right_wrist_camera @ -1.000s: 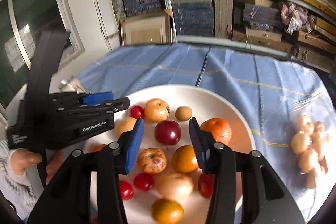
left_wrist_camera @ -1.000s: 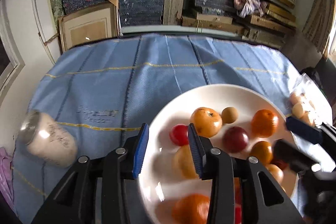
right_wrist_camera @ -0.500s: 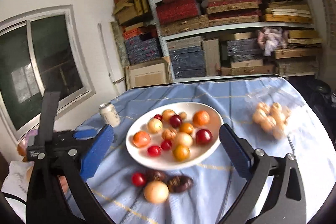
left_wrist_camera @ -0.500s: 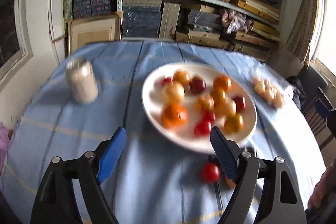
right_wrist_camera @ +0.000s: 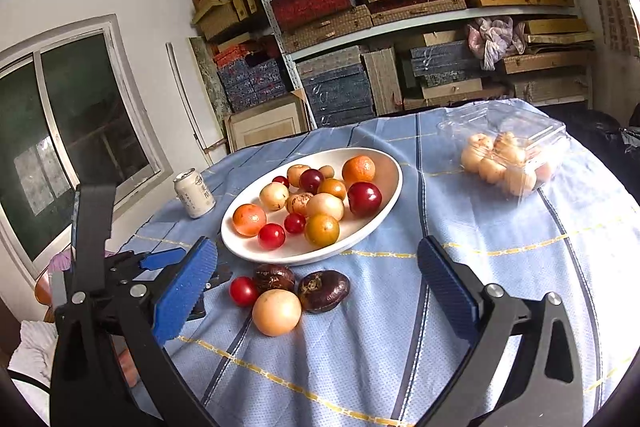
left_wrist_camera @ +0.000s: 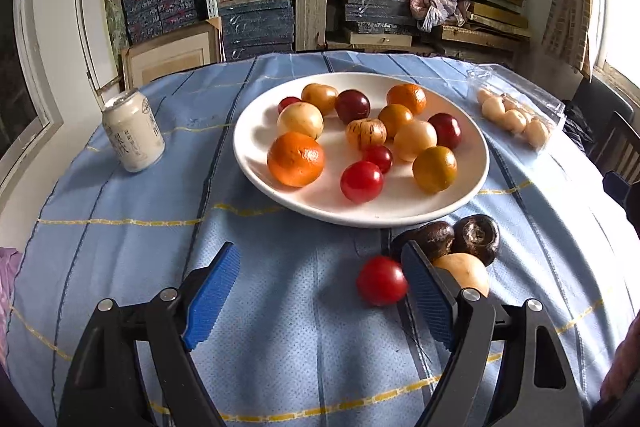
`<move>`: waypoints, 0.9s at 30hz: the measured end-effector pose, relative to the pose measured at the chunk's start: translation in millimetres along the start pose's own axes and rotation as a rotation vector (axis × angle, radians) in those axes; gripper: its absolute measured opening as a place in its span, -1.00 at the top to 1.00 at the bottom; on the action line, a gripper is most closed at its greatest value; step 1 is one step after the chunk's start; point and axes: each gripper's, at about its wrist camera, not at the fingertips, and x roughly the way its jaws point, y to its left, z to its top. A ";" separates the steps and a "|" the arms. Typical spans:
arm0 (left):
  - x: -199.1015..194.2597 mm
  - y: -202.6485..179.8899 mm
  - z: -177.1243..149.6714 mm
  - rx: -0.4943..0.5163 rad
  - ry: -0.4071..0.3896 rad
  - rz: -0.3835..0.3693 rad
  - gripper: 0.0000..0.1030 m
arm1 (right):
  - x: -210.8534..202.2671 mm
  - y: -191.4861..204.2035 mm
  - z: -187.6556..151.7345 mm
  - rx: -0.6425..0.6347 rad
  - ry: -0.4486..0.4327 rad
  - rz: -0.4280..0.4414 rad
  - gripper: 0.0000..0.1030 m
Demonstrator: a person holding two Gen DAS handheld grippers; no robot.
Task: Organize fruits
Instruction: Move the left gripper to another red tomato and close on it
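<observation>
A white plate (left_wrist_camera: 256, 131) (right_wrist_camera: 390, 183) on the blue cloth holds several fruits: oranges, red, dark red and pale yellow ones. In front of it lie a small red fruit (left_wrist_camera: 381, 285) (right_wrist_camera: 243, 291), a pale yellow fruit (left_wrist_camera: 466, 269) (right_wrist_camera: 276, 311) and two dark brown fruits (left_wrist_camera: 478, 238) (right_wrist_camera: 323, 290). My left gripper (left_wrist_camera: 326, 291) is open and empty, low over the cloth, its right finger beside the red fruit. My right gripper (right_wrist_camera: 316, 289) is open and empty, above the loose fruits. The left gripper also shows in the right wrist view (right_wrist_camera: 176, 263).
A pale drink can (left_wrist_camera: 133, 136) (right_wrist_camera: 195, 193) stands left of the plate. A clear plastic box of pale round fruits (left_wrist_camera: 516, 117) (right_wrist_camera: 504, 157) lies to the right. Shelves of stacked boxes stand behind the table. A window is at the left.
Both grippers have pulled back from close over the plate and opened wide. The loose fruits in front of the plate have come into view.
</observation>
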 end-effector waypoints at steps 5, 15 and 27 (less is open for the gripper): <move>12.2 2.9 -4.5 -0.011 0.038 -0.020 -0.63 | 8.4 -1.1 -0.9 0.002 0.032 -0.004 -0.91; 21.3 -5.5 -11.3 -0.002 0.091 -0.097 -0.63 | 14.0 -2.8 -3.1 0.010 0.059 -0.004 -0.91; 27.7 2.6 -13.9 -0.027 0.112 -0.127 -0.07 | 17.9 -5.4 -3.8 0.019 0.077 -0.014 -0.91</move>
